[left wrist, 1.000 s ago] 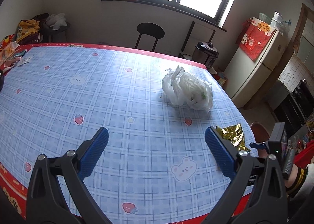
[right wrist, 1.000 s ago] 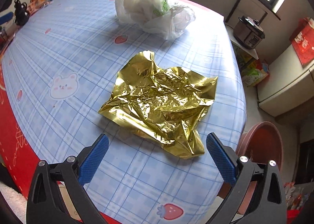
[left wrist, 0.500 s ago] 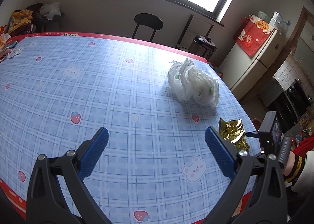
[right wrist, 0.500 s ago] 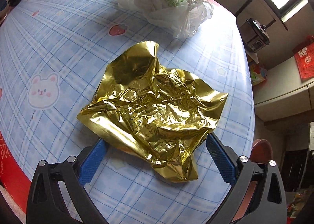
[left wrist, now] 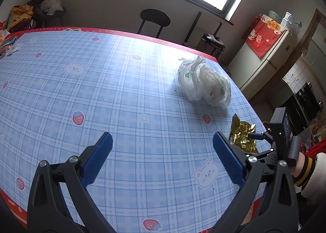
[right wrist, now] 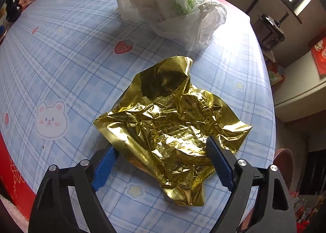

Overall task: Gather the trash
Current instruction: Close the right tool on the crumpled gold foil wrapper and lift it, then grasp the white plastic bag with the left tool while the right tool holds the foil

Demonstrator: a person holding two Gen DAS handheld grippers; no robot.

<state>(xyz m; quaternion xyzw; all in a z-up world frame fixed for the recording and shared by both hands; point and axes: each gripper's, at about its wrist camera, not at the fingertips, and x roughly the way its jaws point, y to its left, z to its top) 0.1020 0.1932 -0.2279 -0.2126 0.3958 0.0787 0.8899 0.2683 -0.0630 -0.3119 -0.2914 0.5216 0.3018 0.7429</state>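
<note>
The right claw [right wrist: 161,151] is spread wide around the foil [right wrist: 173,122], which lies flat near the bench's [right wrist: 61,73] right edge, just before the bag [right wrist: 167,4]. The left claw [left wrist: 162,145] (also spread, gripping nothing) hovers over bare cloth.

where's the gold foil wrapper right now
On the table near its right edge, between the right gripper's open jaws, just in front of the white plastic bag; gold foil wrapper.
</note>
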